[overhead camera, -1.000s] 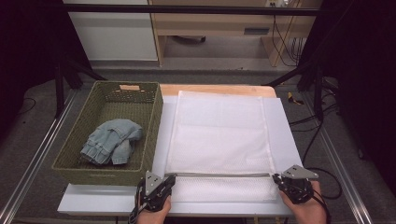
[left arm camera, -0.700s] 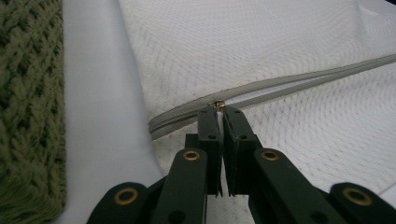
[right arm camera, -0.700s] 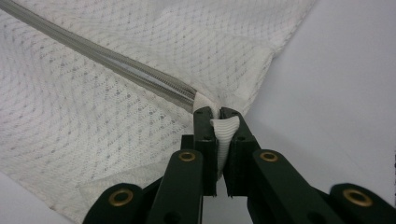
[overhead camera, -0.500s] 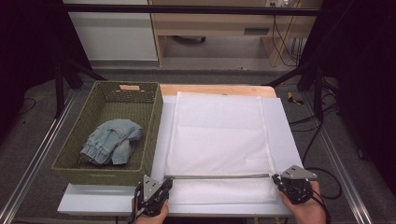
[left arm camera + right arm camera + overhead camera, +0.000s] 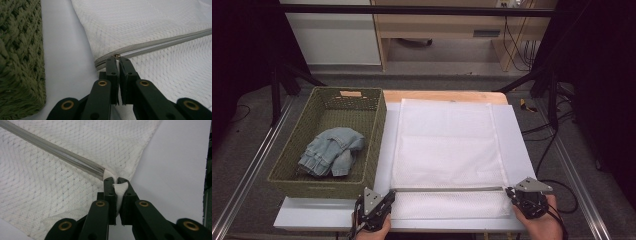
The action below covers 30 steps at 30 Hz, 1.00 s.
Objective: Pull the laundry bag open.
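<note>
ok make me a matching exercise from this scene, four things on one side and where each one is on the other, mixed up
Things:
1. jeans
2. left gripper
3. right gripper
4. mesh bag

Places:
A. flat on the white board
B. in the green basket
C. shut on the fabric tab at the zip's end
D. shut at the zip's metal pull

Pairs: 1-B, 2-D, 3-C, 4-A

white mesh bag (image 5: 447, 150) with a fine diamond weave and grey zipper (image 5: 160, 43); olive-green woven basket (image 5: 377, 130); faded light-blue denim (image 5: 329, 150) inside; pale white surface (image 5: 522, 145) with a light wood edge; black tool (image 5: 117, 61) arms with brass rivets.
</note>
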Available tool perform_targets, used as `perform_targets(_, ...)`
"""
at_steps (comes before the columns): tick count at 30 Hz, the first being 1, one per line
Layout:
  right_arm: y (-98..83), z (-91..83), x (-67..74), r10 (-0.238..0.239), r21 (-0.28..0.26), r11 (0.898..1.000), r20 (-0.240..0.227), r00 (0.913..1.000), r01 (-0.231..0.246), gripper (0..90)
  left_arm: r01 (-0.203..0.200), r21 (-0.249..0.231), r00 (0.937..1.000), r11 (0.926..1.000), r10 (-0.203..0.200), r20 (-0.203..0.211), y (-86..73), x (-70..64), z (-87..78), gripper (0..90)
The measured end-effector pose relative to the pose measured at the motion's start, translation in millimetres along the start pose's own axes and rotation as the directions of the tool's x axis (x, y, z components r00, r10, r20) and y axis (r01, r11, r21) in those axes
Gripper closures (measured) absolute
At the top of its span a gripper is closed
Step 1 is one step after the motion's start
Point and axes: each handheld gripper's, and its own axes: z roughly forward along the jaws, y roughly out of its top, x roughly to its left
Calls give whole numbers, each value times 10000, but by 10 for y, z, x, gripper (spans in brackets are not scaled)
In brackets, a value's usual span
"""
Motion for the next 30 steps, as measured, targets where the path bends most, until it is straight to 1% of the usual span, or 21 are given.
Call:
perform_targets(6,-5,-6,-4,81,52,10000,-46,10000,-81,862,-22,-22,10000,10000,22,-43,-13,1,-12,870)
perform_targets(8,-8,-6,-8,151,53,9999,-15,9999,-151,861,30,-1,10000,10000,-30,-10,-19,11,-15,870)
perform_targets(10,-7,-5,-6,131,45,9999,-26,9999,-131,862,-18,-6,10000,10000,18,-80,-19,11,-16,870)
perform_targets(13,-8,-6,-8,162,76,9998,-2,9999,-162,862,14,-15,10000,10000,-14,-98,-16,20,-19,870)
perform_targets(15,-7,-6,-1,133,63,9999,-9,9999,-133,862,-166,1,9995,9999,166,-259,-5,4,-23,871)
perform_targets(16,-7,-9,-3,76,82,9999,20,10000,-76,861,-209,-35,9995,9998,208,-252,0,3,-21,870)
perform_targets(18,-8,-13,-6,203,2,9998,-23,9998,-203,862,-184,-52,9995,9998,183,-257,14,2,-22,870)
perform_targets(21,-12,-19,-9,238,-34,9997,-51,9997,-238,862,-384,-99,9986,9992,381,-359,40,-16,-33,870)
perform_targets(23,-18,-25,-16,149,-40,9999,-37,9999,-149,862,-438,-104,9983,9990,434,-379,48,-28,-47,870)
perform_targets(25,-20,-30,-15,194,-54,9998,-9,9998,-194,862,-470,-144,9982,9988,464,-392,49,-31,-50,870)
perform_targets(27,-21,-28,-19,181,-26,9998,-18,9998,-181,862,-427,-88,9984,9990,424,-367,43,-31,-47,870)
perform_targets(28,-20,-28,-19,184,-19,9998,-12,9998,-184,862,-454,-70,9980,9989,450,-440,39,-29,-49,871)
perform_targets(29,-19,-26,-14,213,8,9998,45,9998,-213,862,-477,-79,9980,9988,473,-417,38,-21,-51,871)
perform_targets(30,-21,-25,-19,199,-9,9998,26,9998,-199,862,-423,-89,9981,9991,418,-461,33,-15,-53,870)
